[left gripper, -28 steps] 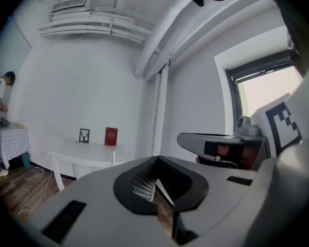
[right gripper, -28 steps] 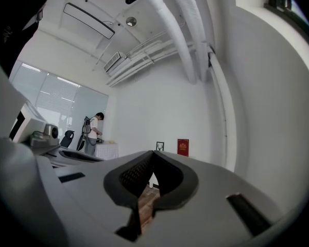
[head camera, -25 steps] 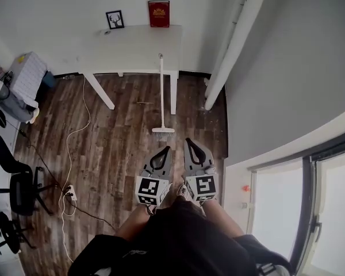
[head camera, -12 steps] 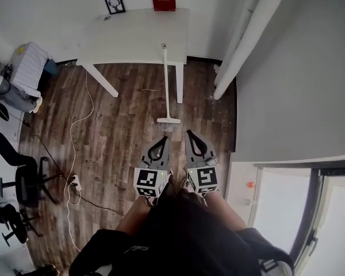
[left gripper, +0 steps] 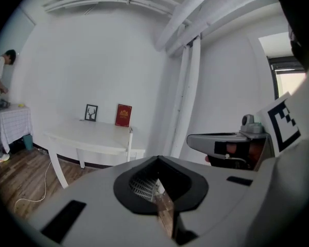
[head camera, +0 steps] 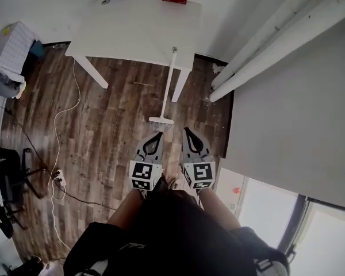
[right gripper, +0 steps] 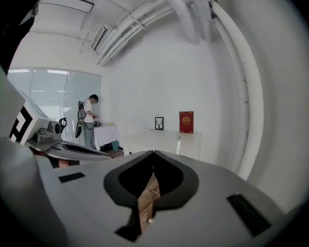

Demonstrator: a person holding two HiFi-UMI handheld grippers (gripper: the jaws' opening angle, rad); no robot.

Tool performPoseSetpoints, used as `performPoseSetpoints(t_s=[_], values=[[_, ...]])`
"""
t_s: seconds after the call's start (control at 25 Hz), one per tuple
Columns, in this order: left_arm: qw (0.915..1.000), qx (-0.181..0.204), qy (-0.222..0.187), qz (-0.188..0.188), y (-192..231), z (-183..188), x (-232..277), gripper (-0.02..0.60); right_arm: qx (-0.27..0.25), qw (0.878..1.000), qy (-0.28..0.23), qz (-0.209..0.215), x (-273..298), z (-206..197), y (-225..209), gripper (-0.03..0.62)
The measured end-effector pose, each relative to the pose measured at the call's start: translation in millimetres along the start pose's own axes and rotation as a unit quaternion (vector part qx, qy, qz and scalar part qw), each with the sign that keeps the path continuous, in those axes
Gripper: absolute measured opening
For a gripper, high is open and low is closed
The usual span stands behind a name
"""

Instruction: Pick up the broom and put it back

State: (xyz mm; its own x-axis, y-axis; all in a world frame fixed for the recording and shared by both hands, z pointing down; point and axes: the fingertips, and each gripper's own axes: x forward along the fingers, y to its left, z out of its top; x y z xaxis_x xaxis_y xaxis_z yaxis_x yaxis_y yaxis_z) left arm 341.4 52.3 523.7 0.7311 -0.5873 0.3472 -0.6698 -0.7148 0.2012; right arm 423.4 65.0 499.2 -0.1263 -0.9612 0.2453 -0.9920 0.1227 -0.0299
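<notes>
My left gripper [head camera: 159, 134] and right gripper [head camera: 186, 130] are held side by side, low over the floor [head camera: 103, 131]. The jaws of both are clenched on nothing. Step in hand: approach the broom [head camera: 169, 88]. Release one pair of jaws before reaching it. Then close squarely on the handle around mid-height, so that the head does not swing. The broom stands just ahead, with its white bristle head on the floor. Its thin white handle is tilted, and the top appears to rest against the front edge of the table [head camera: 132, 30].
</notes>
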Motion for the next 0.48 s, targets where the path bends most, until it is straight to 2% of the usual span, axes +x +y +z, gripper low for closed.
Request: performPoseSetpoints(t_s=[0.16,0.28,0.48], values=[[0.9994,-0.024,0.024,-0.011,49.3,-11.1,35.7,0.0,-0.01,0.999,0.038,-0.006,56.6,-18.4,3.0,0.021],[0.9991,-0.017,0.037,-0.01,84.1,-26.8,63.4,0.0,-0.004,0.999,0.05,-0.009,97.2,-43.0,3.4,0.021],[0.9969,-0.042,0.066,0.0,117.7,-59.9,125.1,0.0,0.008,0.996,0.085,-0.021,161.4,-97.3,-24.8,0.022]])
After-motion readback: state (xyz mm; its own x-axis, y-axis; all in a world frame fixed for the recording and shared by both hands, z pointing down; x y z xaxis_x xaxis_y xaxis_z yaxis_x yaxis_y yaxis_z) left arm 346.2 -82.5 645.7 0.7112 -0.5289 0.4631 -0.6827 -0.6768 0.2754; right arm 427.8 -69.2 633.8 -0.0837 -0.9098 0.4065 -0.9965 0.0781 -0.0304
